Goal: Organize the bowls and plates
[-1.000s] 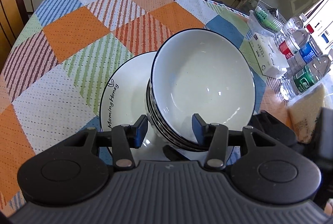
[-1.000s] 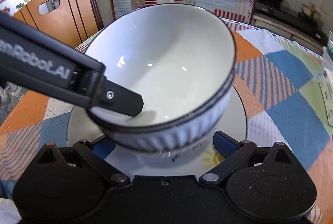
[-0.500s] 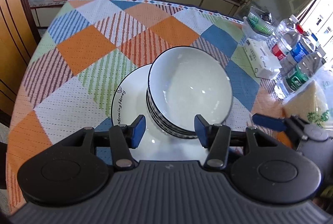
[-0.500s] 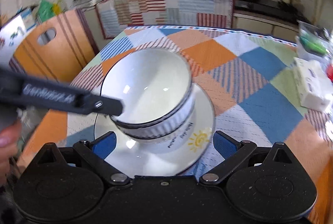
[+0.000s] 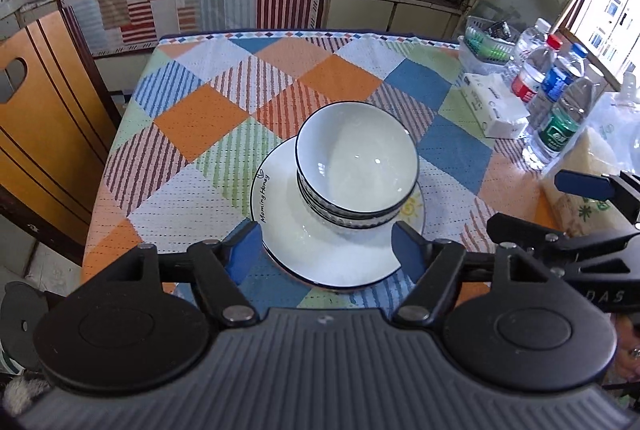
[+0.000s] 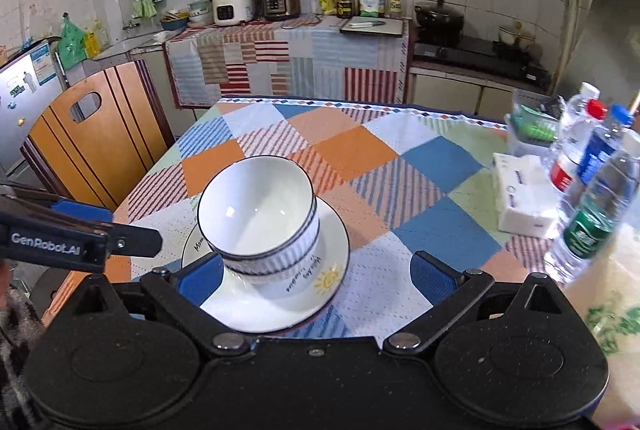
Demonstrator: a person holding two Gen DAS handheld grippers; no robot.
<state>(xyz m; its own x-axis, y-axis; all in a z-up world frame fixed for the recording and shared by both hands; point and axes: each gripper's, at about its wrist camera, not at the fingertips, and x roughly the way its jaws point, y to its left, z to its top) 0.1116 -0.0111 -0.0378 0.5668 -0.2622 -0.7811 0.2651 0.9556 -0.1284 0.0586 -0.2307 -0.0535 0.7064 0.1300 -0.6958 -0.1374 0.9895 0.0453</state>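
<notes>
White bowls with dark rims [image 5: 356, 166] [image 6: 260, 218] sit nested in a stack on a white plate [image 5: 288, 230] [image 6: 332, 254] in the middle of the patchwork tablecloth. My left gripper [image 5: 326, 252] hovers above and in front of the plate, its jaws opening, nothing between the blue pads. My right gripper [image 6: 318, 276] also hangs over the plate's near edge, open and holding nothing. In the right wrist view the left gripper [image 6: 100, 230] juts in from the left; in the left wrist view the right gripper [image 5: 540, 210] shows at the right.
Water bottles [image 5: 560, 118] [image 6: 592, 206], a tissue pack [image 5: 492, 106] [image 6: 520, 198] and a plastic basket [image 5: 484, 38] stand along the table's right side. A wooden chair [image 5: 44, 122] [image 6: 92, 134] stands at the left edge. A bag [image 5: 580, 198] lies at the near right.
Both grippers have risen and drawn back from the bowl stack. The left jaws, which were at the bowls' rim, have let go and widened. The stack stays on the plate.
</notes>
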